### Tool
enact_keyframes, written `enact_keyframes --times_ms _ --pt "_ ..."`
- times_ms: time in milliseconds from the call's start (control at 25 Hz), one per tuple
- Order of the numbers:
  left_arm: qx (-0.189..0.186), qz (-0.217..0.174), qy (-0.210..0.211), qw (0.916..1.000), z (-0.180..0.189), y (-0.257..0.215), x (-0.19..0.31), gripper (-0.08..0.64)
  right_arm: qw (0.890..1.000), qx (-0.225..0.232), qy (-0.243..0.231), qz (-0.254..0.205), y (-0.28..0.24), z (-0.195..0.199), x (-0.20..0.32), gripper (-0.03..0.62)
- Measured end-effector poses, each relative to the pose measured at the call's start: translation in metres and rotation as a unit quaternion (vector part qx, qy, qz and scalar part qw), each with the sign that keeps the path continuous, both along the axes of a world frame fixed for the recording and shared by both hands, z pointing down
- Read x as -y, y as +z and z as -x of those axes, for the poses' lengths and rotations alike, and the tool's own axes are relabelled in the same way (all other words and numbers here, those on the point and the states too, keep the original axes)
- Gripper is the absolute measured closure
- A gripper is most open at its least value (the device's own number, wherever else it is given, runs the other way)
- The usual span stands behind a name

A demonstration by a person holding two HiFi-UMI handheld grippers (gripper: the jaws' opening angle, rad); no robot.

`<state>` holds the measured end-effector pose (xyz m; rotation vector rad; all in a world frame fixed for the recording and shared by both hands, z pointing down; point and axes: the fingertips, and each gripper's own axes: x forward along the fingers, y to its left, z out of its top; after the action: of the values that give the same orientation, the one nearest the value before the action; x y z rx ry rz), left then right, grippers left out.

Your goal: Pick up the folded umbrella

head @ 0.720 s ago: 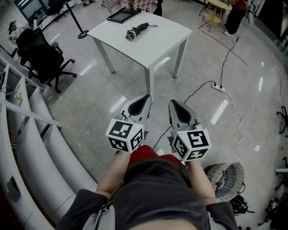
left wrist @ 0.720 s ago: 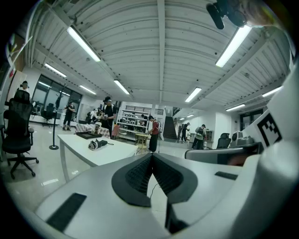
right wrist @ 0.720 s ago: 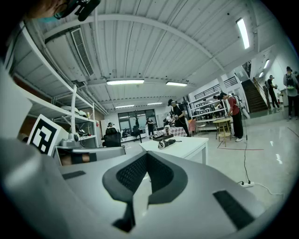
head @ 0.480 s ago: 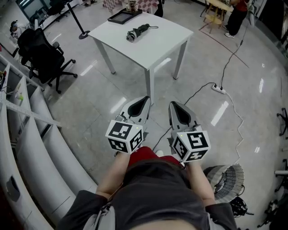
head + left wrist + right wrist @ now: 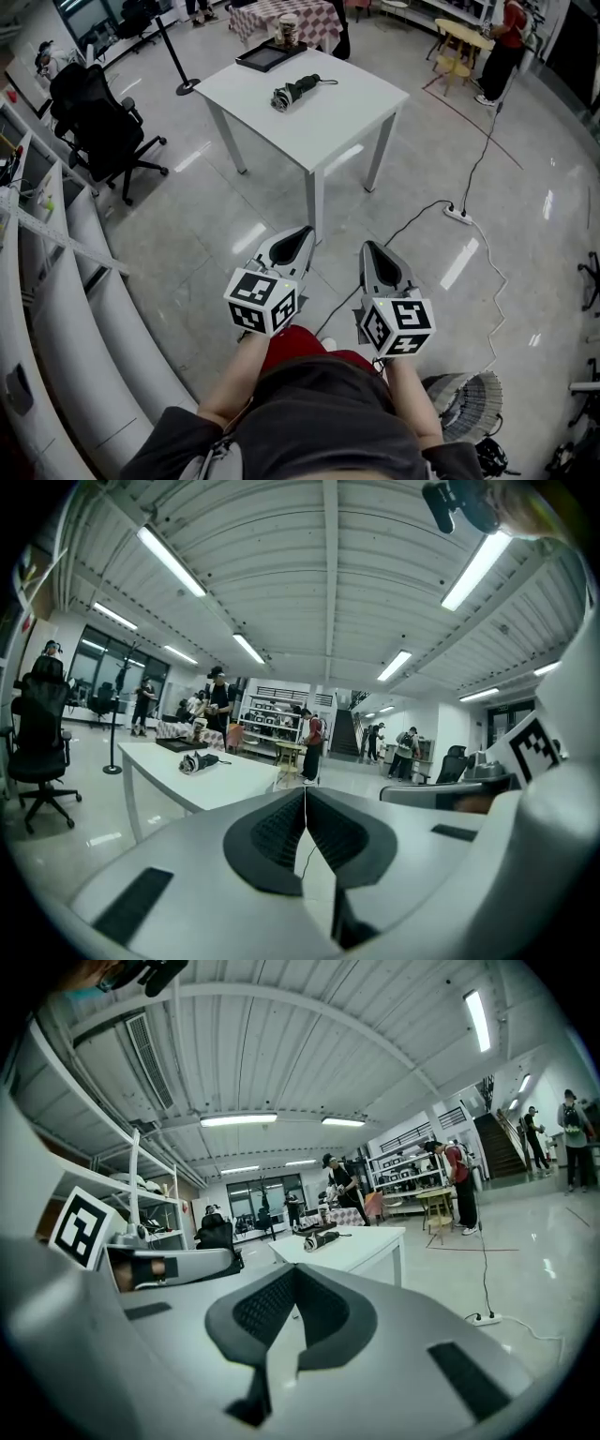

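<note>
Folded umbrella (image 5: 295, 91) is laid diagonally on the white worktop (image 5: 356, 108) over shiny floor (image 5: 187, 216), strap end pointed far-right. Left gripper (image 5: 307, 229) and right gripper (image 5: 367, 246) fingers are pressed together, nothing held.

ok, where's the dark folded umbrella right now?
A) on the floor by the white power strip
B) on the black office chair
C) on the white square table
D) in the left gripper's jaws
C: the dark folded umbrella lies on the white square table, ahead of the shut, empty left gripper and right gripper.
</note>
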<state>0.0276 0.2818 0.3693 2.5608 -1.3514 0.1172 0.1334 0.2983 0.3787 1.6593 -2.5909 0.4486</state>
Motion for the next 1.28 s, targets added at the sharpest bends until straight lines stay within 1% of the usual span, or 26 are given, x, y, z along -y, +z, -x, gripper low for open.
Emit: enact_keyframes --times_ms 120,240,480,720,920,1080,1280 --pt "0.003 -0.007 -0.013 0.9999 0.004 -0.004 0.006 0.546 1.000 -0.009 0.003 -0.005 -0.001 -0.004 0.007 0.574" --pt "0.004 -0.003 -0.024 0.9997 0.009 -0.005 0.012 0.546 1.000 -0.024 0.003 -0.014 -0.005 -0.006 0.014 0.574" --pt "0.007 -0.007 -0.041 0.9991 0.018 -0.012 0.026 0.544 1.000 -0.023 0.003 -0.021 -0.012 -0.010 0.027 0.574" --pt "0.013 -0.007 -0.047 0.9988 0.022 -0.014 0.045 0.543 0.999 -0.022 -0.006 -0.024 -0.015 -0.003 0.048 0.574" --pt "0.010 -0.003 -0.040 0.9992 0.029 -0.009 0.063 0.543 1.000 -0.018 -0.014 -0.015 -0.010 0.012 0.068 0.574" --pt "0.005 0.003 -0.038 0.9993 0.041 -0.001 0.090 0.541 1.000 -0.022 -0.013 -0.011 -0.006 0.024 0.094 0.574" --pt "0.007 0.010 -0.037 0.9993 0.060 0.006 0.141 0.531 1.000 -0.025 -0.005 -0.002 0.000 0.037 0.143 0.574"
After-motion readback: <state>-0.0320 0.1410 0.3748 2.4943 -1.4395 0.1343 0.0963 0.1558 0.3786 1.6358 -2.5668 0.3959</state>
